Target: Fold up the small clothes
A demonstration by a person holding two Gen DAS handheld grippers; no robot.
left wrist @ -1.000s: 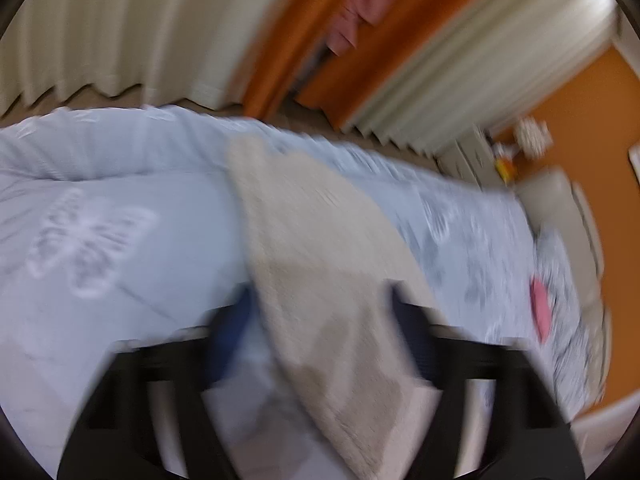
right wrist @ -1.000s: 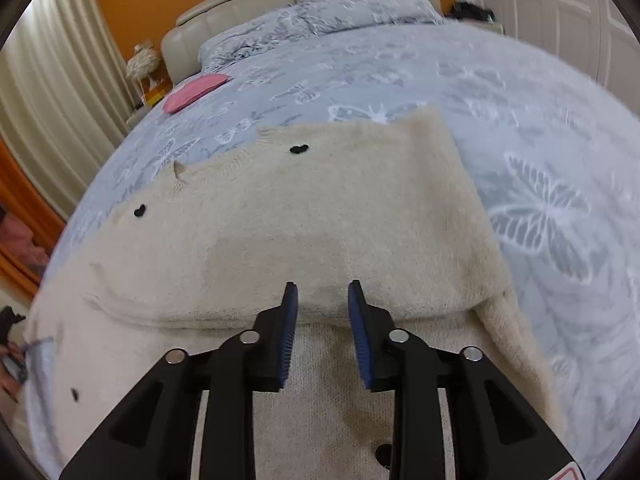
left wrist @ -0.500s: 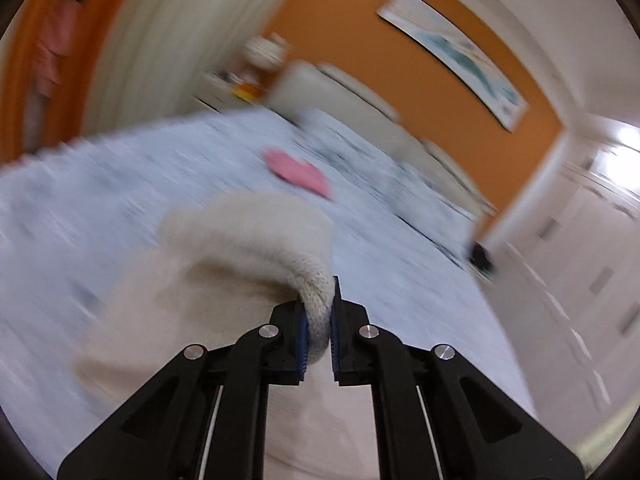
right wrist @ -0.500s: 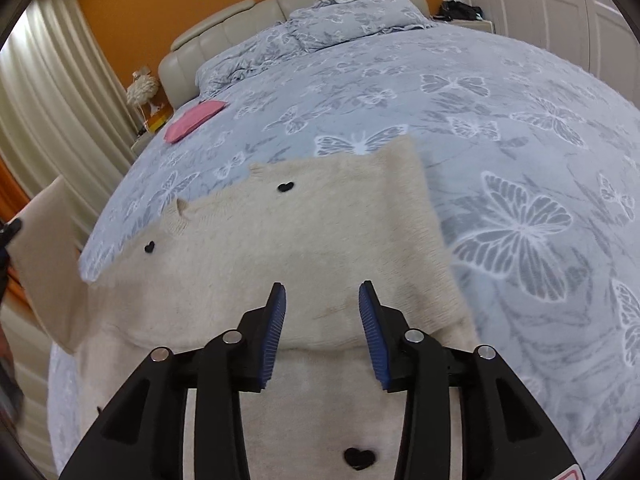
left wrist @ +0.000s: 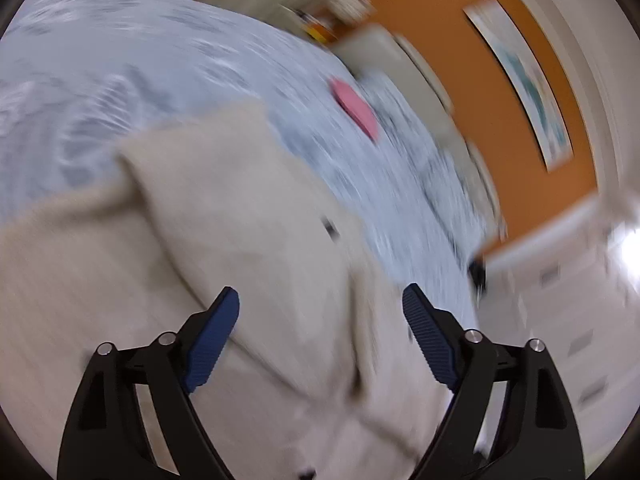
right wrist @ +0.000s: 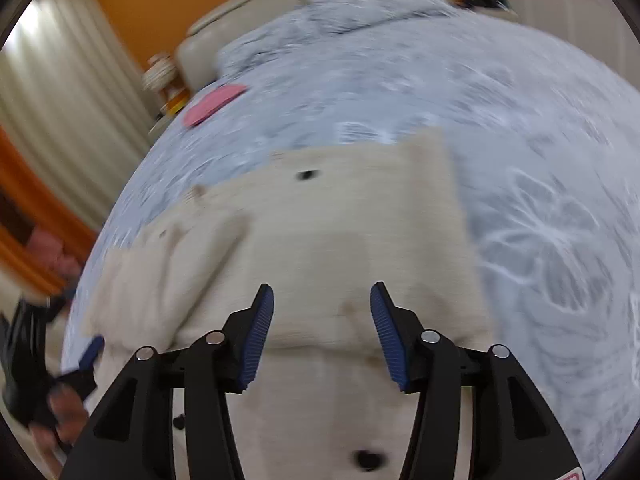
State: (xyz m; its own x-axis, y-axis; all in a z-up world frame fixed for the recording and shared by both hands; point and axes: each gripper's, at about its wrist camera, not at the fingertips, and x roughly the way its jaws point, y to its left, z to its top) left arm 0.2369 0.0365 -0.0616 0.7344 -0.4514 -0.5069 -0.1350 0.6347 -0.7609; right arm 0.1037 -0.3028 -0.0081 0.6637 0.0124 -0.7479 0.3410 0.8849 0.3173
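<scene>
Released since the earlier frame, the sleeve [right wrist: 168, 264] lies at ten o'clock on the sweater [right wrist: 340, 232], both left gripper [left wrist: 320, 312] and right gripper [right wrist: 322, 312] having just opened, empty.

A cream knitted sweater with small dark heart marks [right wrist: 328, 240] lies spread on the pale blue butterfly-print bedspread [right wrist: 540, 168], its side parts folded inward over its middle. The right gripper [right wrist: 322, 332] hangs over the near folded edge, and the left gripper [left wrist: 320, 336] over the sweater's left side (nothing sits between either pair of jaws). Beyond the sweater, toward the padded cream headboard [right wrist: 256, 12], a flat pink item [right wrist: 214, 103] rests on the bedspread just before the pillows. What seems a cluttered nightstand [right wrist: 162, 80] stands left of the headboard.
</scene>
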